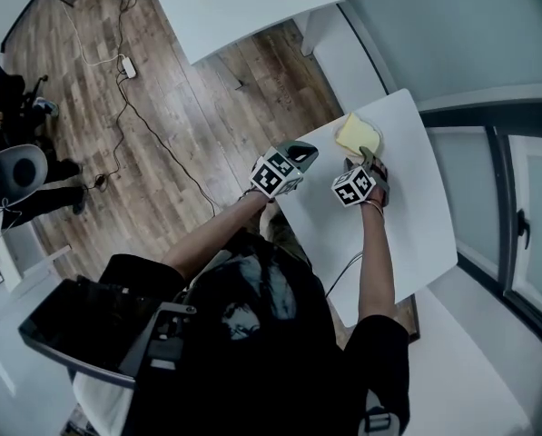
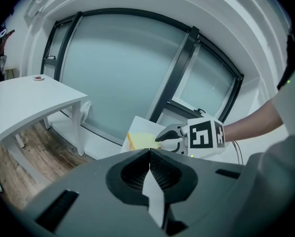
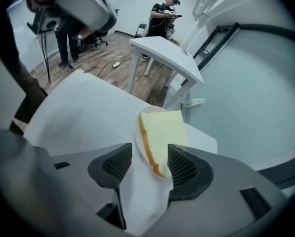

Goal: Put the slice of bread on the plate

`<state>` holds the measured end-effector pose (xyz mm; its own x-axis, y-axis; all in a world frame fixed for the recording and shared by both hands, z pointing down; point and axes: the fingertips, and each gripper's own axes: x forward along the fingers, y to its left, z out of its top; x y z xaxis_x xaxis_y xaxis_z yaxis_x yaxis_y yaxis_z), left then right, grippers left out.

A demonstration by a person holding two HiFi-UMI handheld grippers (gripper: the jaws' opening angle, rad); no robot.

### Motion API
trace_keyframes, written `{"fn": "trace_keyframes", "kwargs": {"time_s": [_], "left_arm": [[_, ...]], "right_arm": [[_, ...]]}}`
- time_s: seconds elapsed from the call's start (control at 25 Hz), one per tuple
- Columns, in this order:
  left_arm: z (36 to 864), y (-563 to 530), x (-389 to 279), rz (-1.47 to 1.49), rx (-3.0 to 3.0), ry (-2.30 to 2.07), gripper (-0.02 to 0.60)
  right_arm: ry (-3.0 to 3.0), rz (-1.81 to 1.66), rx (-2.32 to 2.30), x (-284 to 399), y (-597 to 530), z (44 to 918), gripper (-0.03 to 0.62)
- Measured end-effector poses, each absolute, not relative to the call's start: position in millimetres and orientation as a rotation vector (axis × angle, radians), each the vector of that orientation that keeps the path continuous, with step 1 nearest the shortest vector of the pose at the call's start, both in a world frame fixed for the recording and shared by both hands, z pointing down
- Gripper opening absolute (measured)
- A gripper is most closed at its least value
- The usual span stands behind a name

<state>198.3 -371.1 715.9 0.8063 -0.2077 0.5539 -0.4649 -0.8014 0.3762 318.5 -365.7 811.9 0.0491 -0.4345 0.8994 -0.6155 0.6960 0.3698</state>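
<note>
White table (image 1: 407, 230) with bread (image 1: 357, 135), wood floor (image 1: 162, 89)

Reads as an office-style lab room: plain white tables (image 1: 243, 3), wood-plank floor (image 1: 189, 98) crossed by loose cables (image 1: 162, 148) and a power strip (image 1: 128, 66), wheeled office chairs (image 1: 14, 173) off to one side, tall frosted windows (image 2: 127, 68) in dark frames, another person (image 3: 163, 15) standing across the room.

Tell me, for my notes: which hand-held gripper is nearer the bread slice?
Right. The right hand-held gripper is at the near edge of the bread slice, open; the left hand-held gripper stands apart, shut.
</note>
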Motion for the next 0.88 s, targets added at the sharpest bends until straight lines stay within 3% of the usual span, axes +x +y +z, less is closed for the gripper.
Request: {"fn": "trace_keyframes", "kwargs": {"time_s": [0.32,0.36,0.44,0.56,0.88], "left_arm": [[691,-351,194,0.633,2.509,-0.478,0.006],[685,-346,195,0.623,2.523,-0.469,0.006],[672,-335,201,0.610,2.559,-0.446,0.006],[652,-316,211,0.584,2.614,-0.407,0.006],[615,-279,234,0.570,2.737,-0.310,0.006]], "right_arm": [[-1.776,0.444,1.379,306,-326,731,0.212],[-1.784,0.463,1.463,306,-319,717,0.203],[-1.774,0.507,1.633,311,-303,690,0.111],[-1.771,0.565,1.839,317,-278,658,0.023],[-1.802,0.611,2.060,326,-229,617,0.011]]}}
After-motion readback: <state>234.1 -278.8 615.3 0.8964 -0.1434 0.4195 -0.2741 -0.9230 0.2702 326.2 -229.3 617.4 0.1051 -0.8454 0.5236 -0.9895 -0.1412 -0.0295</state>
